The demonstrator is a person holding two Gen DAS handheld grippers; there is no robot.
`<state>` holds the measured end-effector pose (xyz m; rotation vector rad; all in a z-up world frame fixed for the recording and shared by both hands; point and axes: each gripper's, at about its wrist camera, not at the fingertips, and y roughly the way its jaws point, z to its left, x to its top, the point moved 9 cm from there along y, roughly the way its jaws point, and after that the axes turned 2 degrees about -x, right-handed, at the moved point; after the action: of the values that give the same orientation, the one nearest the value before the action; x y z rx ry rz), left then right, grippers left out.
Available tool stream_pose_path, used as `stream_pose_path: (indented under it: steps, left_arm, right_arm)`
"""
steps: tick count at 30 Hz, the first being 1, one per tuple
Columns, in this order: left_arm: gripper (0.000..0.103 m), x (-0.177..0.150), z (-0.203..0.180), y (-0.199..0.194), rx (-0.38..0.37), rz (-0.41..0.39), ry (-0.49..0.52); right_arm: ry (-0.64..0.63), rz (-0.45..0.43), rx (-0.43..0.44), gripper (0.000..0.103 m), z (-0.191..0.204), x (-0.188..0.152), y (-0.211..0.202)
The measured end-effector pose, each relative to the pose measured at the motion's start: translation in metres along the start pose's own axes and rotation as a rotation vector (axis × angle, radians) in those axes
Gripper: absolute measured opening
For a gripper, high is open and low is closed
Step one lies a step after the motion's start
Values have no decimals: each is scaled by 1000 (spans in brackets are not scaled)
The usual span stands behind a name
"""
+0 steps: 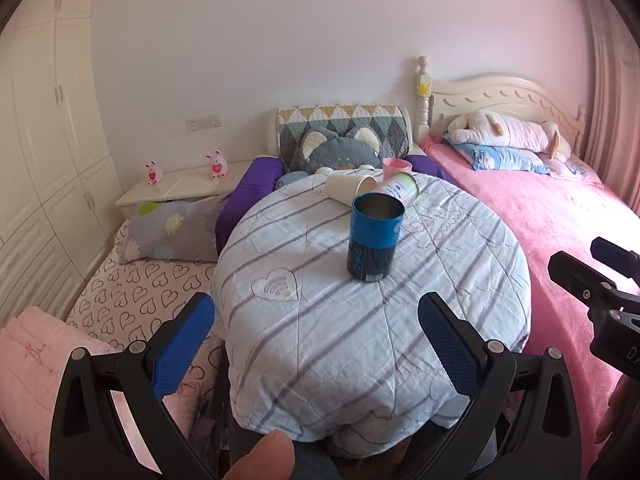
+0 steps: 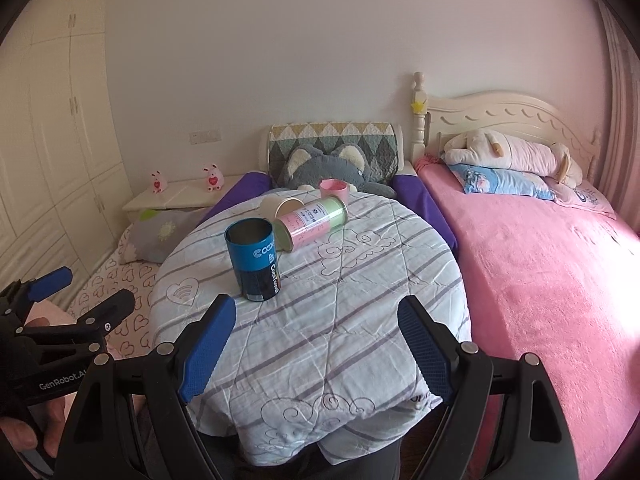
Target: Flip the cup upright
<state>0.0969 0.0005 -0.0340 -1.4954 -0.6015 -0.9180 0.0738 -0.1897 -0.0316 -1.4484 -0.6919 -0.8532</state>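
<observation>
White cup (image 2: 269, 205) — mostly hidden behind pink-green can (image 2: 312, 222)

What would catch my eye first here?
A blue canister stands upright, open end up, mid-table on the striped cloth. Behind it a pink-and-green canister and a cream cup lie tipped over. Both grippers, left and right, hang open and empty.

Your blue can (image 1: 375, 237) shows a bare, dull metal inside and a smooth, slightly glossy printed wrap outside. Behind it, the cream cup (image 1: 349, 189) looks matt, like paper. The pink-and-green tube (image 2: 312, 222) has a smooth paper label and a thin metal rim. The striped cloth (image 1: 360, 320) under them is matt, creased, quilted cotton. On your right, the pink blanket (image 2: 540, 280) is fuzzy fleece. Your fingers' blue pads (image 2: 424, 350) are finely dimpled rubber on matt black plastic.
</observation>
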Motion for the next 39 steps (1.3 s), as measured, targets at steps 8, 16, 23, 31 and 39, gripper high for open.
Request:
stream_pose_path:
  steps: [8,16,23,31,39]
  left_arm:
    - [103,-10,-3,-15,22,-27,19]
    - [103,-11,9,-21,50,-32,-6]
    - [103,-12,8,-22,51,-37,-2]
    - [103,-12,2,-22,50,-34,12]
    - [103,-13,-1,-21,42,-27,10]
  right_arm:
    - [1,-25,-2,84,0,-10,-13]
    - [-17,-38,15,84,11,-14,-13]
    - [-11,-34,20,84,10,-18,-13]
    - [-5,-26,19,84,7,-20,-12]
    - [-2,-23,20,84,7,-21,-11]
